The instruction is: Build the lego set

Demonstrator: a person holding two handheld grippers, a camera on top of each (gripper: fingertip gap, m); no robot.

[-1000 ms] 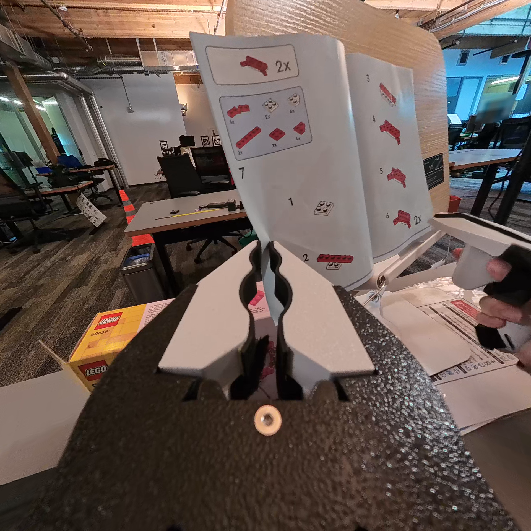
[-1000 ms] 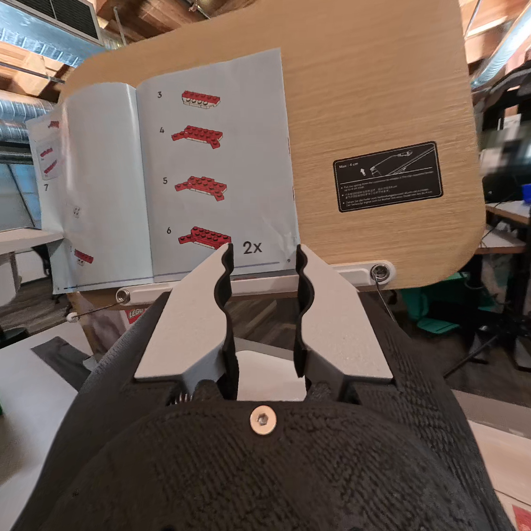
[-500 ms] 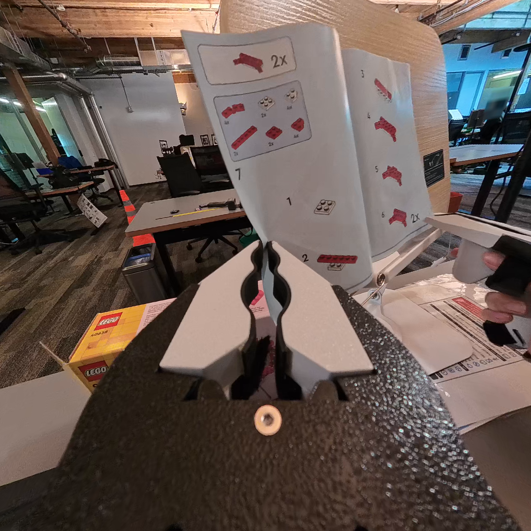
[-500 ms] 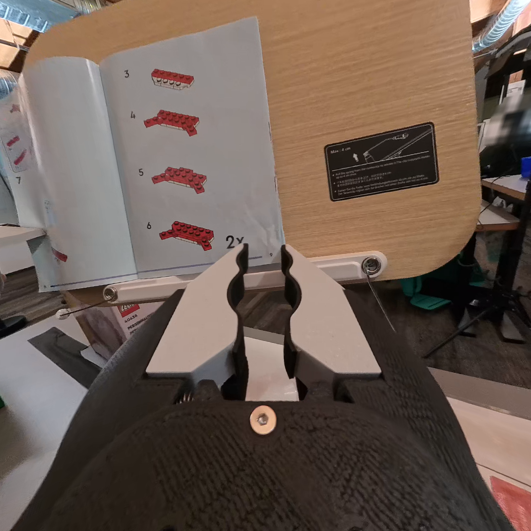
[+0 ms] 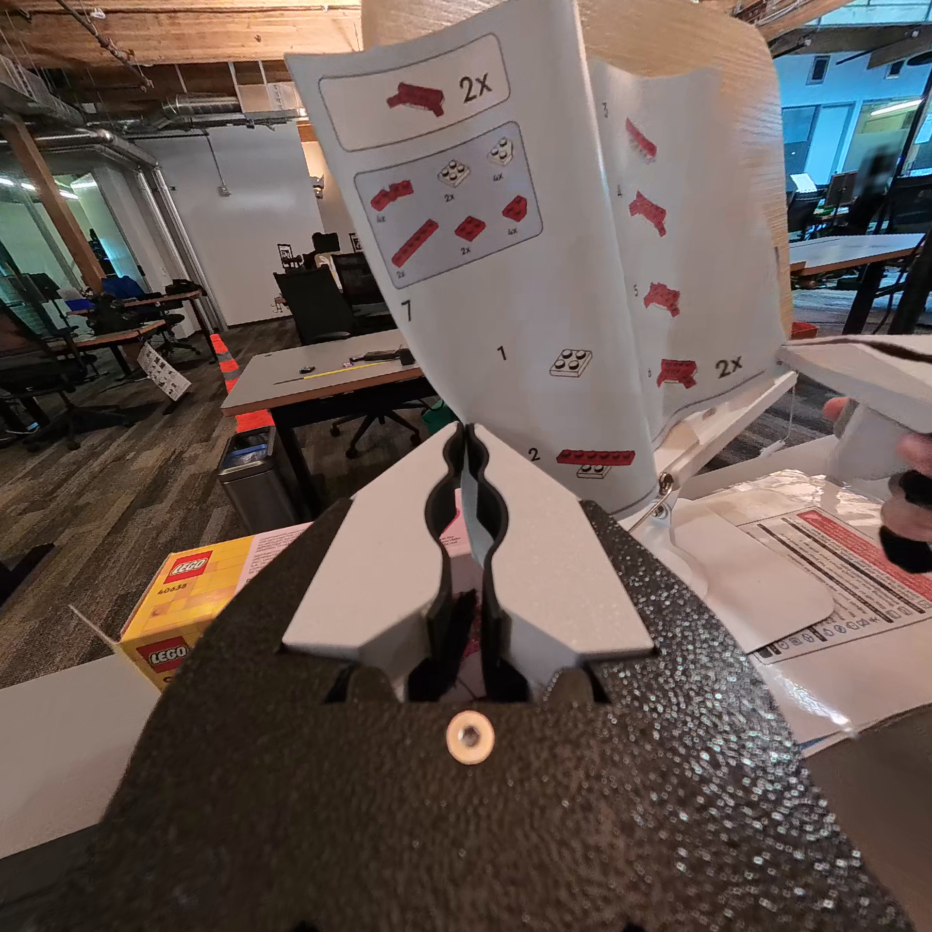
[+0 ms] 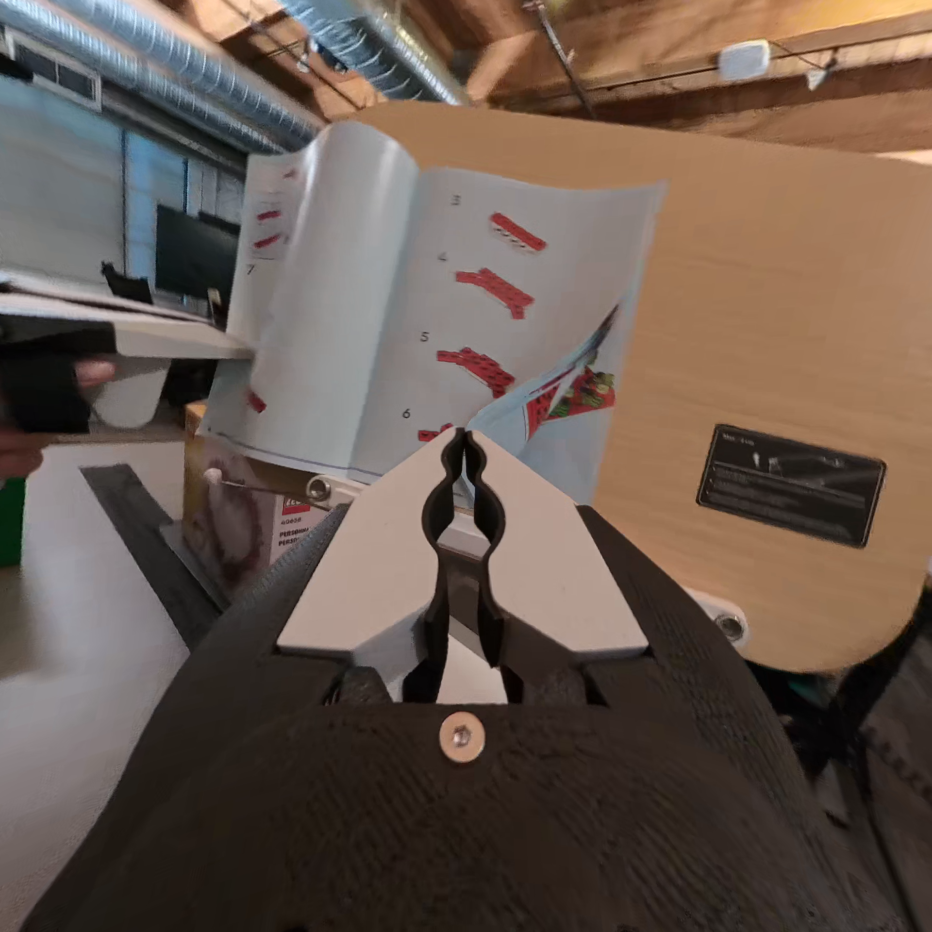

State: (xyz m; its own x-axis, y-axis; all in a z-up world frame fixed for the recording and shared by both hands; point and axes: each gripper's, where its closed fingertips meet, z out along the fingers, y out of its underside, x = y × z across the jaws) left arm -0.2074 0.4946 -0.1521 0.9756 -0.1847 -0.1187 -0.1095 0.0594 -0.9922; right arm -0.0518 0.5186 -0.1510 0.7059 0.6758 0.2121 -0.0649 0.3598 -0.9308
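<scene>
The pale blue instruction booklet [image 5: 509, 282] stands open on a wooden book stand [image 5: 756, 101]. My left gripper [image 5: 465, 429] is shut on the bottom edge of the booklet's left page. In the right wrist view my right gripper [image 6: 464, 434] is shut on the lower right corner of the right page of the booklet [image 6: 383, 302]. That corner is curled up off the stand and a coloured picture on the page behind shows. Each gripper also shows in the other's view: the right gripper [image 5: 857, 368] and the left gripper [image 6: 126, 333]. No loose bricks are in view.
A yellow Lego box [image 5: 186, 595] lies on the white table at the left, behind the stand [image 6: 756, 302]. Printed sheets and a plastic bag [image 5: 832, 555] lie at the right. A black sticker [image 6: 792, 484] is on the stand. Office desks and chairs stand beyond. Across from one pair of fingers to the other is roughly 15 centimetres.
My right gripper has gone from open to shut, pinching the lower right corner of the right page and peeling it up. My left gripper has kept its hold on the left page.
</scene>
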